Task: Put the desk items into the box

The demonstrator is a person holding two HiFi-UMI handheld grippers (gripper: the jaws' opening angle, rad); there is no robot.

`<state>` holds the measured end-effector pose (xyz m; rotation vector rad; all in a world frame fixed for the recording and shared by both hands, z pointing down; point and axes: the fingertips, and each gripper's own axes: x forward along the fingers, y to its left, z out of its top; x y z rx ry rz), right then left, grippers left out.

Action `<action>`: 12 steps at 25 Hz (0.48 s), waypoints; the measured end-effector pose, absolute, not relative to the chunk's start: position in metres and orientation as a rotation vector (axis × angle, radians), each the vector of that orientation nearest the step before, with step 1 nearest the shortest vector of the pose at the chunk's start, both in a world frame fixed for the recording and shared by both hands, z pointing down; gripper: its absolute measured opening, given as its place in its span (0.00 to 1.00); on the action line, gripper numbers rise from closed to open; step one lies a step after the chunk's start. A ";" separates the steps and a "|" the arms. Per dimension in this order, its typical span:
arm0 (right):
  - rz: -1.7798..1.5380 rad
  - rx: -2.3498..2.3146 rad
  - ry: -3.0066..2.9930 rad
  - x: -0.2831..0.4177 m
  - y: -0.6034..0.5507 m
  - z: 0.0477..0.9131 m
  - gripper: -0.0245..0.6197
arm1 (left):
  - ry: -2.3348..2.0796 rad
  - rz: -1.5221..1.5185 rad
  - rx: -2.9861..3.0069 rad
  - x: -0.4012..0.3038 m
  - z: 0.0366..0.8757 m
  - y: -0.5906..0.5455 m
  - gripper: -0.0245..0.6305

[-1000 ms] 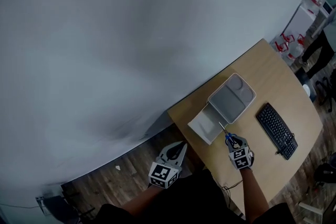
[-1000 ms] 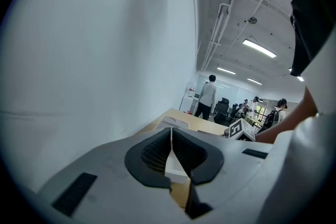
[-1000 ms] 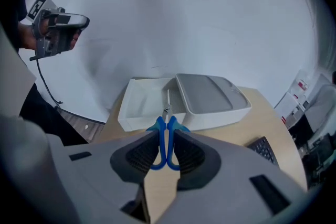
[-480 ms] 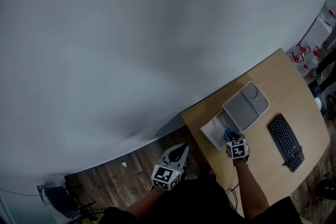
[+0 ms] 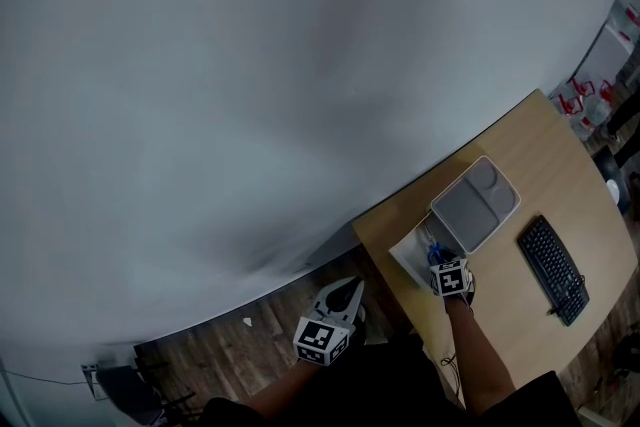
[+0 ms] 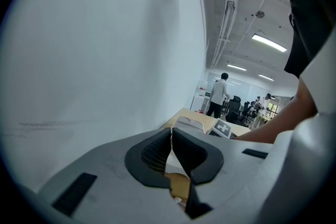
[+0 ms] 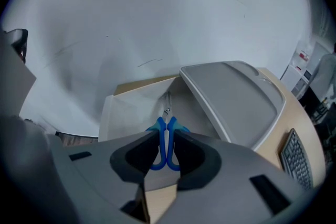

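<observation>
My right gripper is shut on the blue handles of a pair of scissors. Their blades point down into the open white box. In the head view the right gripper hangs over the near side of the box at the desk's left end. The box's grey lid leans open on the far side. My left gripper is off the desk, over the wooden floor. Its jaws meet at the tips with nothing between them.
A black keyboard lies on the wooden desk to the right of the box. A pale wall fills the left and top of the view. People and office chairs stand far off beyond the desk.
My right gripper has carried the scissors forward from the desk's near edge to over the open box. The left gripper has stayed beside the desk.
</observation>
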<state>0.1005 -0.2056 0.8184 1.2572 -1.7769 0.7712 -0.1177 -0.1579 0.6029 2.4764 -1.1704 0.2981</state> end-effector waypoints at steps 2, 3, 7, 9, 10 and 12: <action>0.768 1.264 -1.765 0.101 -0.207 0.823 0.27 | -1.161 0.298 2.480 -0.117 0.603 -0.158 0.07; 0.765 1.270 -1.760 0.101 -0.208 0.825 0.27 | -1.157 0.297 2.481 -0.117 0.603 -0.158 0.07; 0.759 1.286 -1.755 0.101 -0.210 0.825 0.27 | -1.157 0.294 2.479 -0.119 0.603 -0.157 0.07; 0.761 1.285 -1.762 0.101 -0.209 0.825 0.27 | -1.164 0.291 2.474 -0.122 0.603 -0.155 0.07; 0.762 1.280 -1.768 0.100 -0.209 0.824 0.27 | -1.169 0.290 2.471 -0.123 0.603 -0.155 0.07; 0.761 1.272 -1.785 0.098 -0.209 0.821 0.30 | -1.182 0.287 2.465 -0.126 0.603 -0.153 0.07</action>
